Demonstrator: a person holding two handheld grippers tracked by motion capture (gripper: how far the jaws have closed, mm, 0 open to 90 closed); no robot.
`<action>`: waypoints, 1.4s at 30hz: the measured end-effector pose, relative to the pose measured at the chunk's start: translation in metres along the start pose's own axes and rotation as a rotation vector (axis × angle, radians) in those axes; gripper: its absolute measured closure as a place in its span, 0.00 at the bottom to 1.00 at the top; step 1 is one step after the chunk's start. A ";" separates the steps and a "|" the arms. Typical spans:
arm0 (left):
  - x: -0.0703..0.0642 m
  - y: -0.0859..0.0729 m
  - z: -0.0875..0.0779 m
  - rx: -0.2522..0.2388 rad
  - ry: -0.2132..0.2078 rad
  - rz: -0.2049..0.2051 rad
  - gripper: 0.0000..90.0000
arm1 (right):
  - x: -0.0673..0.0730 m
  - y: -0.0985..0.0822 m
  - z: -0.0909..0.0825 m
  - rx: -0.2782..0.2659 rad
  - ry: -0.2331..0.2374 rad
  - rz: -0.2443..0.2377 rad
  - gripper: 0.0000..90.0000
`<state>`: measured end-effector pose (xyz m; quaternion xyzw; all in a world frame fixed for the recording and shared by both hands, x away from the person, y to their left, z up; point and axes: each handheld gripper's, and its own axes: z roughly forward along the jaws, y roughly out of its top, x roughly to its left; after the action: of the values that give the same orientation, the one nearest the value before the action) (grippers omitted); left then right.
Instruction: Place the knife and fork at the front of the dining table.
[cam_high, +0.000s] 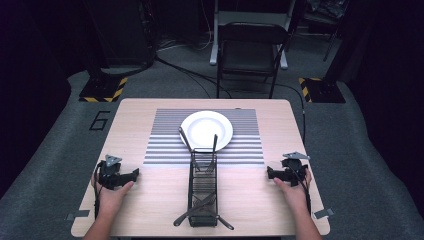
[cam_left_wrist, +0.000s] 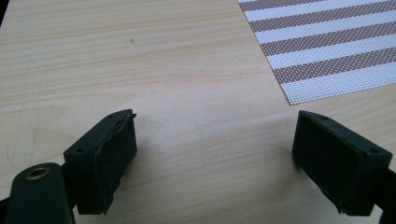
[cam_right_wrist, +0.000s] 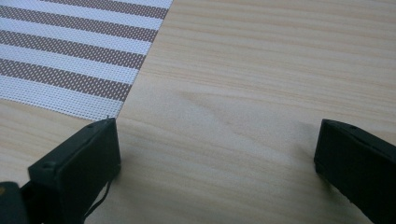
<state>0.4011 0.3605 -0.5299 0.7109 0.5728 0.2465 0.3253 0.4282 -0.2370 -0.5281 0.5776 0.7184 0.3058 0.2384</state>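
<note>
Black wire rack (cam_high: 203, 187) stands mid-bench, touching the white plate (cam_high: 206, 130) on the striped mat (cam_high: 245, 145). Left tool (cam_high: 134, 174) and right tool (cam_high: 270, 173) rest wide open, empty. Risk: a careless reach tips the rack.

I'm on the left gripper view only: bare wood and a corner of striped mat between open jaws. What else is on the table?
Observer: A black wire rack stands mid-table in the high view, its far end over the near edge of the striped mat.
Operator: Anything on the mat itself?
Observer: A white plate lies on it, just beyond the rack.
Operator: Where's the other tool?
Observer: The right tool rests near the table's right edge, jaws open with nothing between them in the right gripper view.
Operator: And mine?
Observer: The left tool sits left of the rack, apart from it.
</note>
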 end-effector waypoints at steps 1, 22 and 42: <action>0.000 0.000 0.000 0.000 -0.001 0.002 0.15 | 0.000 0.000 0.000 -0.001 0.001 0.004 0.00; 0.000 0.000 0.000 0.002 -0.005 0.013 0.15 | 0.002 -0.002 -0.002 -0.002 0.002 0.001 0.00; 0.000 0.000 0.000 0.002 -0.012 0.016 0.15 | 0.001 -0.002 -0.011 -0.013 -0.004 0.027 0.23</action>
<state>0.4014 0.3601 -0.5297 0.7174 0.5652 0.2444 0.3259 0.4187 -0.2383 -0.5222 0.5864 0.7080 0.3124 0.2394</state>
